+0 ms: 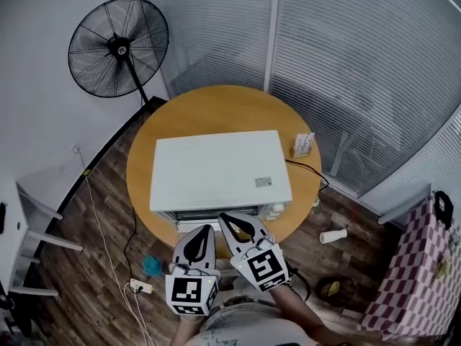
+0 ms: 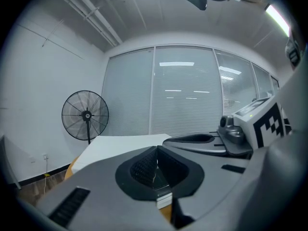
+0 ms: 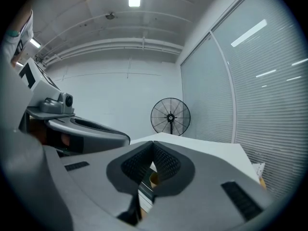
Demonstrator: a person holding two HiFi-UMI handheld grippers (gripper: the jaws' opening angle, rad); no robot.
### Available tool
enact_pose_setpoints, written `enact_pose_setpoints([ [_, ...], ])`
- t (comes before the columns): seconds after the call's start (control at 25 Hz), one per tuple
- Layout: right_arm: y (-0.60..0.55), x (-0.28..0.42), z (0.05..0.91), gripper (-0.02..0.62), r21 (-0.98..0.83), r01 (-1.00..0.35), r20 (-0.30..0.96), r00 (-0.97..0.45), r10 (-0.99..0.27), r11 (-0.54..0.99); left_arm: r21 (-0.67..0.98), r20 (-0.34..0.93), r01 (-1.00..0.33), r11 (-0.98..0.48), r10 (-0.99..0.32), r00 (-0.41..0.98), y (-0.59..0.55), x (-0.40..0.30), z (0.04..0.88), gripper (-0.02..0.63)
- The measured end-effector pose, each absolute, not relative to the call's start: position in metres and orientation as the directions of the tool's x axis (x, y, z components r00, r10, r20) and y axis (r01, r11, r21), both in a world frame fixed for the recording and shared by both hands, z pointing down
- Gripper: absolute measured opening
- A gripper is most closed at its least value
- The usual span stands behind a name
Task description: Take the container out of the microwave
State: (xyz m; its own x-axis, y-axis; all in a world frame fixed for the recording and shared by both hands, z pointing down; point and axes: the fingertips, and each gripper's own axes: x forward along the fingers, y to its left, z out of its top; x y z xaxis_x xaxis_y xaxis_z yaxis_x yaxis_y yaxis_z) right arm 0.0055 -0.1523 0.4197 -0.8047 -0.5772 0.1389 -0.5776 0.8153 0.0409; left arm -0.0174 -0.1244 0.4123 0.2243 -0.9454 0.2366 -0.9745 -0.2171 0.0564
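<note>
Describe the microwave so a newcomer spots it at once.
Start at the round wooden table by the blinds. The microwave sits on its near half. It's the big white box, far larger than the small card beside it.

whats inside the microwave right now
Of the microwave only the white top and a strip of its front show from above. The top covers the inside, so whether a container sits in there cannot be seen.

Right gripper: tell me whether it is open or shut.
Shut. The right gripper shows its jaws together at the tips in its own view, with nothing between them; the microwave lies beyond.
</note>
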Motion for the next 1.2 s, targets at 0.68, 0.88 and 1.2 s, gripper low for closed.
enact_pose_setpoints([
  [0.68,-0.177,-0.009,0.428,-0.008,0.02,-0.661,0.158,-0.739,-0.655,0.75,0.07,0.244,-0.95,-0.303,-0.919,0.311,-0.154,-0.046,0.414,0.014],
  [0.88,-0.181,-0.017,0.428,-0.008,0.018,-0.705,0.163,-0.697,-0.698,0.709,0.073,0.256,-0.924,-0.375,-0.888,0.381,-0.162,-0.052,0.415,0.014],
  [1.2,-0.184,-0.024,0.434,-0.008,0.027,-0.745,0.184,-0.652,-0.736,0.667,0.115,0.247,-0.903,-0.414,-0.868,0.43,-0.165,-0.065,0.417,0.014],
])
